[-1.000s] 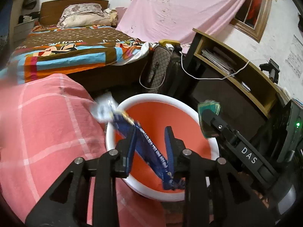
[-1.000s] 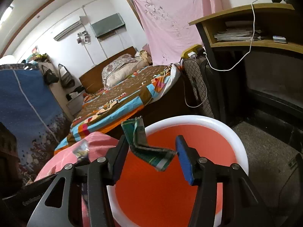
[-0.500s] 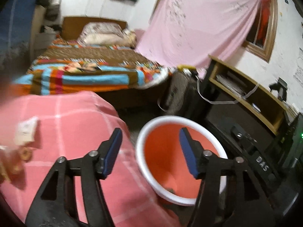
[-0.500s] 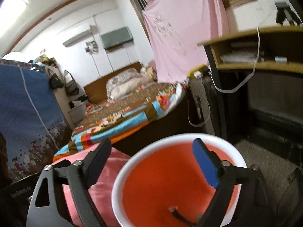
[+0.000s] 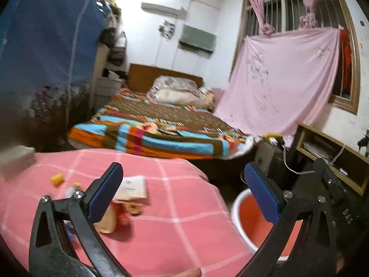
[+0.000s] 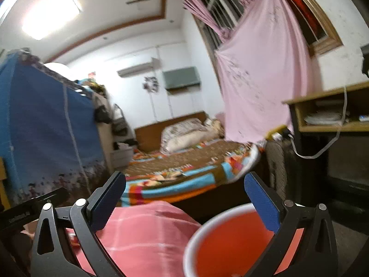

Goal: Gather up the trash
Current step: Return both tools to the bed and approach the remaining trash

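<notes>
An orange bin with a white rim (image 5: 238, 210) stands on the floor right of the pink checked table (image 5: 180, 230); it also shows in the right wrist view (image 6: 221, 247). My left gripper (image 5: 182, 191) is open and empty, above the table's right part. Loose trash lies on the table: a white paper packet (image 5: 133, 187), a beige wrapper (image 5: 108, 219), a red-yellow packet (image 5: 131, 207) and a small yellow piece (image 5: 57, 179). My right gripper (image 6: 184, 198) is open and empty, above the bin's left rim.
A bed with a striped blanket (image 5: 161, 136) lies beyond the table. A wooden shelf unit (image 5: 332, 152) with a white cable stands right of the bin. A blue cloth wardrobe (image 5: 41, 64) is at the left. A pink sheet (image 5: 283, 80) hangs over the window.
Both grippers let their wrappers drop into the bin and opened wide. Both have lifted and swung left, the left one back over the table.
</notes>
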{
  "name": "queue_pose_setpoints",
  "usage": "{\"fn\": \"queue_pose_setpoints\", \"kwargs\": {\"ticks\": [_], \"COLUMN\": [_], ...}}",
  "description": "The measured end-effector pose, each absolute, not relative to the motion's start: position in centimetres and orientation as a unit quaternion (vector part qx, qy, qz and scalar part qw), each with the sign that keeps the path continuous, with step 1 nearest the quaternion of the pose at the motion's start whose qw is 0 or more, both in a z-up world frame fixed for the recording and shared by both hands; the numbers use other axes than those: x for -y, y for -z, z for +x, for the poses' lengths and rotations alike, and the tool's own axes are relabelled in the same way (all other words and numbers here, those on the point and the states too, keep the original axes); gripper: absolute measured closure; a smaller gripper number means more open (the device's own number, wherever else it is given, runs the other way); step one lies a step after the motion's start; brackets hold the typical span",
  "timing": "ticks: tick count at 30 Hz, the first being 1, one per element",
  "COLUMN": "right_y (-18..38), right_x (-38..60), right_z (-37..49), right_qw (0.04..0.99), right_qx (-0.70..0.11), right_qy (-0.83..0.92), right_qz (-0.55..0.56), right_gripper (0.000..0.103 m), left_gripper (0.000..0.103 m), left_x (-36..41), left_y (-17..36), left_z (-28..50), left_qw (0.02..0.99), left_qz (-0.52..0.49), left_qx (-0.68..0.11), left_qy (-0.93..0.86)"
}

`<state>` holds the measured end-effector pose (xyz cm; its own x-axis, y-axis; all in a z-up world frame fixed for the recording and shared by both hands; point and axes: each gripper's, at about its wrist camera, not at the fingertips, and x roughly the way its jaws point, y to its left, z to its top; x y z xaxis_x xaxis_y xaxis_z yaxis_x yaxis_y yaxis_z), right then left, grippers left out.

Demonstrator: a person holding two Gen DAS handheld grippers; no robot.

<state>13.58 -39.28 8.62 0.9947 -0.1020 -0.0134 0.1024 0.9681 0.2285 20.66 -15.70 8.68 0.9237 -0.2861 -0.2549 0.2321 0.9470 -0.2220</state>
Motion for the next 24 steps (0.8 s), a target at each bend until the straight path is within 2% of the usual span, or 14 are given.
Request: {"fn": "queue_pose_setpoints", "kwargs": {"ticks": [12,24], "right_y": [-9.7,-8.4], "right_x": [31.5,26.3], "right_z": [13.7,16.4], "right_qw": [0.995,0.995], "right_qx": [0.057,0.009], "right_qy": [-0.032,-0.095], "right_qz": [0.071,0.034], "right_gripper": [0.0,0.0], "left_gripper": [0.012,0.012], "left_x": [7.5,1.0], "left_y": [-8.1,-5.9], "left_z": [17.4,16.7], "left_qw": [0.993,0.994], "left_qz": [-0.071,-0.064], "left_qx": [-0.081,-0.09], "left_qy": [0.043,-0.007]}}
